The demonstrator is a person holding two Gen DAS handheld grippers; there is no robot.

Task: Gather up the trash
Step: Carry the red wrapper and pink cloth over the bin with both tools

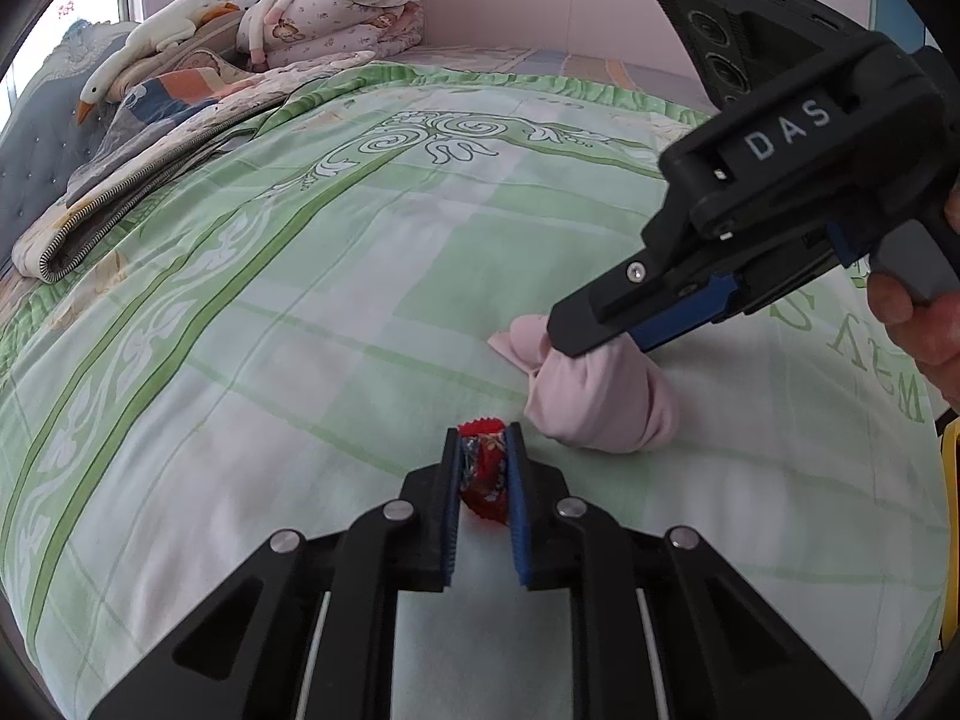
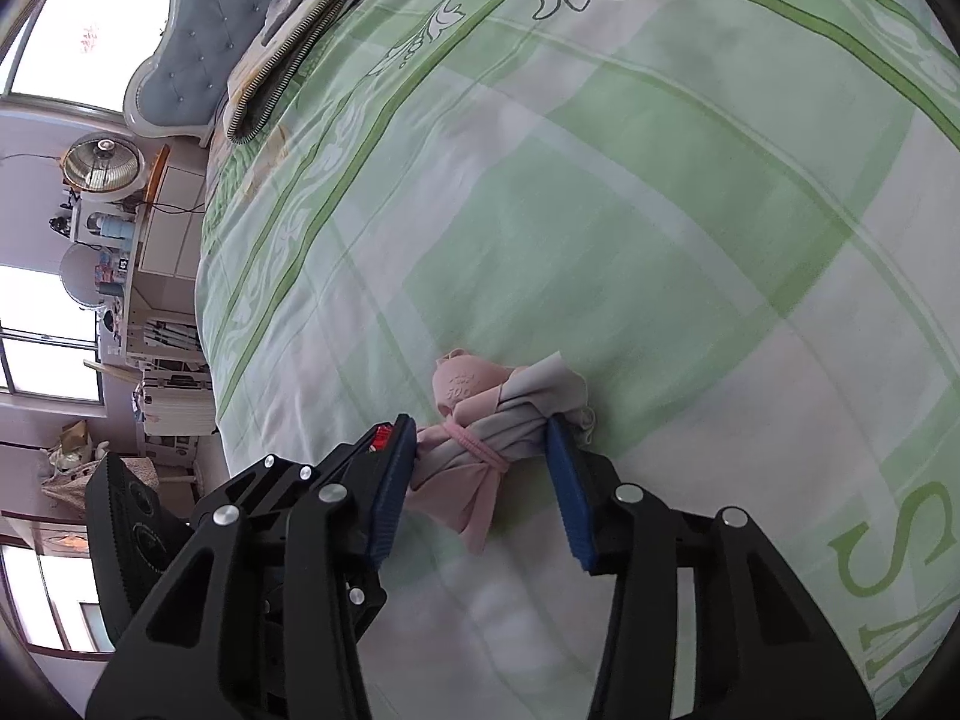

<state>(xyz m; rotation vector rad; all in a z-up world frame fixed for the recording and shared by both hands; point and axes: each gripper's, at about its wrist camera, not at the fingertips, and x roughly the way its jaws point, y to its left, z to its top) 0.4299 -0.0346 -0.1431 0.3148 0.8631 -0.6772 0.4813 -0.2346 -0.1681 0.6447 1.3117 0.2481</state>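
My left gripper (image 1: 483,441) is shut on a red crinkled snack wrapper (image 1: 482,468), held just over the green bedspread (image 1: 300,312). A pink bundle of cloth (image 1: 600,402) tied with a pink band lies on the bed just right of it. In the right wrist view the bundle (image 2: 480,420) sits between the blue pads of my right gripper (image 2: 480,438), which is open around it; the jaws stand wide apart. In the left wrist view the right gripper (image 1: 576,336) tips down onto the bundle's top.
A folded quilt (image 1: 144,180) and a goose plush toy (image 1: 144,42) lie at the bed's far left by the grey headboard (image 2: 180,66). A heap of bedding (image 1: 336,6) sits against the wall. Shelves and a fan (image 2: 102,162) stand beside the bed.
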